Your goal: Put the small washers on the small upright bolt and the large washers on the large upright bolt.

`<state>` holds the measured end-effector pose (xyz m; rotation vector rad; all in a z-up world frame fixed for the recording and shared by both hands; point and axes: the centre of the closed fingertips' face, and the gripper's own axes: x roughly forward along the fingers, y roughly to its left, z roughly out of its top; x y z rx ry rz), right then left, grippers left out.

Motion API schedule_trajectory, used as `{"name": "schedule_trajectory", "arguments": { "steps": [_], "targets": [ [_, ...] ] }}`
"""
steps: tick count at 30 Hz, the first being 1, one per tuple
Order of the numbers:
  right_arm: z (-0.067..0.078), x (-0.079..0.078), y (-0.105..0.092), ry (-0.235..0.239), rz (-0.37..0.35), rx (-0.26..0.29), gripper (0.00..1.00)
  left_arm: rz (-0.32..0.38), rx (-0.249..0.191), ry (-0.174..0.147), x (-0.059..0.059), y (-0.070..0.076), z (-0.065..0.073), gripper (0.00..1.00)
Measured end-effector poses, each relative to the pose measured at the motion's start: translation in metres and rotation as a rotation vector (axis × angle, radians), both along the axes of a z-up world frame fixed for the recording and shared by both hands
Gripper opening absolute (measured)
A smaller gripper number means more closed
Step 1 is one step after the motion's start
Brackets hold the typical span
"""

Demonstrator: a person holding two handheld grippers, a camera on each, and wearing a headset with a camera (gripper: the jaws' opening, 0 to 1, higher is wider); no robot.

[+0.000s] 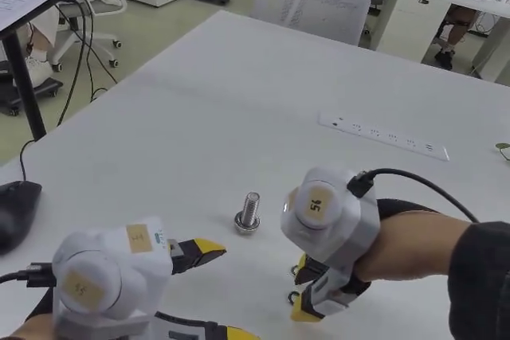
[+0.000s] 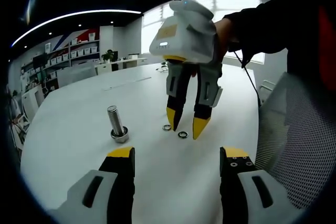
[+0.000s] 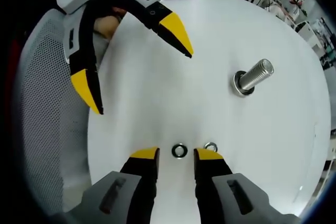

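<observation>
One upright threaded bolt (image 1: 249,212) (image 2: 116,124) (image 3: 253,76) stands on the white table with a ring-like collar at its base. Two small washers lie flat side by side: a dark one (image 3: 179,150) (image 2: 182,134) and a lighter one (image 3: 210,146) (image 2: 167,127). My right gripper (image 3: 177,155) (image 1: 304,292) (image 2: 186,121) points down, open, its tips straddling the dark washer just above the table. My left gripper (image 2: 178,153) (image 1: 221,291) (image 3: 131,61) is open and holds nothing, facing the right gripper from a short way off.
A white power strip (image 1: 384,134) lies further back on the table (image 1: 199,117). A dark computer mouse (image 1: 14,209) sits at the left edge. A mesh chair (image 1: 312,7) stands beyond the far edge, with another desk and cables at the left.
</observation>
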<state>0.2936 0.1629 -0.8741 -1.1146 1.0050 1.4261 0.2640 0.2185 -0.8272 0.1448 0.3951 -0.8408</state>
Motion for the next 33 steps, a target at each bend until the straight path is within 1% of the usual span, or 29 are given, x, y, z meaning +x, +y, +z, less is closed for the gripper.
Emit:
{"name": "schedule_trajectory", "arguments": {
  "steps": [10, 14, 18, 20, 23, 29, 31, 33],
  "targets": [
    [-0.0038, 0.0006, -0.0007, -0.013, 0.021, -0.009, 0.26, 0.002, -0.002, 0.0, 0.0, -0.0003, -0.001, 0.65],
    [-0.0047, 0.0014, -0.0012, -0.031, 0.046, -0.01, 0.25, 0.002, -0.003, 0.0, -0.0005, -0.0007, -0.0015, 0.64],
    [-0.0043, 0.0004, -0.0009, -0.035, 0.058, -0.01, 0.24, 0.002, -0.005, -0.001, -0.0008, -0.0006, -0.0017, 0.64],
    [-0.0043, 0.0006, -0.0011, -0.034, 0.053, -0.011, 0.24, 0.002, -0.006, -0.001, -0.001, -0.0007, -0.0016, 0.64],
    [-0.0045, 0.0017, -0.0014, -0.04, 0.052, -0.014, 0.19, 0.002, -0.006, -0.001, -0.0014, -0.0005, -0.0018, 0.64],
    [-0.0046, 0.0014, -0.0013, -0.04, 0.052, -0.017, 0.18, 0.002, -0.006, -0.001, -0.0016, -0.0004, -0.0019, 0.64],
    [-0.0048, 0.0019, -0.0017, -0.048, 0.059, -0.018, 0.15, 0.001, -0.007, 0.0, -0.0015, -0.0005, -0.0021, 0.64],
    [-0.0046, 0.0024, -0.0023, -0.048, 0.06, -0.016, 0.15, 0.001, -0.008, 0.001, -0.0015, -0.0005, -0.0022, 0.64]
  ]
}}
